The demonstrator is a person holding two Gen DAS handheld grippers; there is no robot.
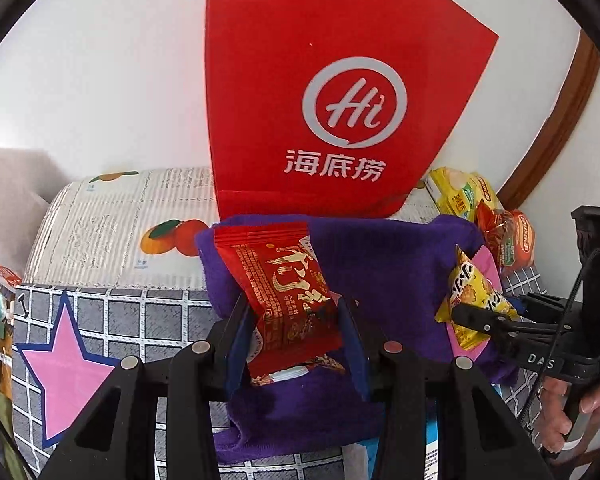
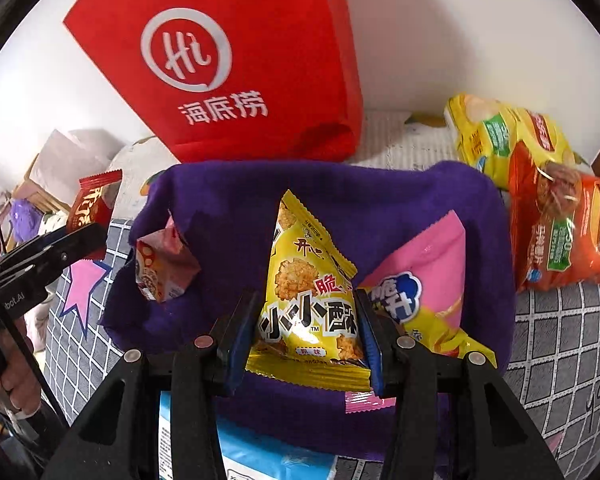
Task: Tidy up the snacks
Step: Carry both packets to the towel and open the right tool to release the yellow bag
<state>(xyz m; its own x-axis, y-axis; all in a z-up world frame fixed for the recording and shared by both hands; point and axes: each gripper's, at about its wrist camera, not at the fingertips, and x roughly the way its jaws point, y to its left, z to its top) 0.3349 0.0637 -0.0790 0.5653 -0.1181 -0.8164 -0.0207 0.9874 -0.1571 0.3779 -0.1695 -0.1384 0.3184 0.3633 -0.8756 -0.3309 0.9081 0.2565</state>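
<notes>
Seen close from the left wrist, looking forward along the left gripper [image 1: 296,320] over a purple cloth bin [image 1: 380,256] toward a red bag [image 1: 340,92] at a white wall. Seen from the right wrist, same direction, equally close, from further right. Shared by both: bin, red bag, grid-patterned cover [image 2: 560,340], chip bags [image 2: 540,184], and the opposite gripper at frame edge.

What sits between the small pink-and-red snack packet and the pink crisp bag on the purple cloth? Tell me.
The yellow triangular snack packet, clamped in the right tongs, lies between the small pink-and-red packet and the pink crisp bag, above the purple cloth. Right wrist view.
</notes>
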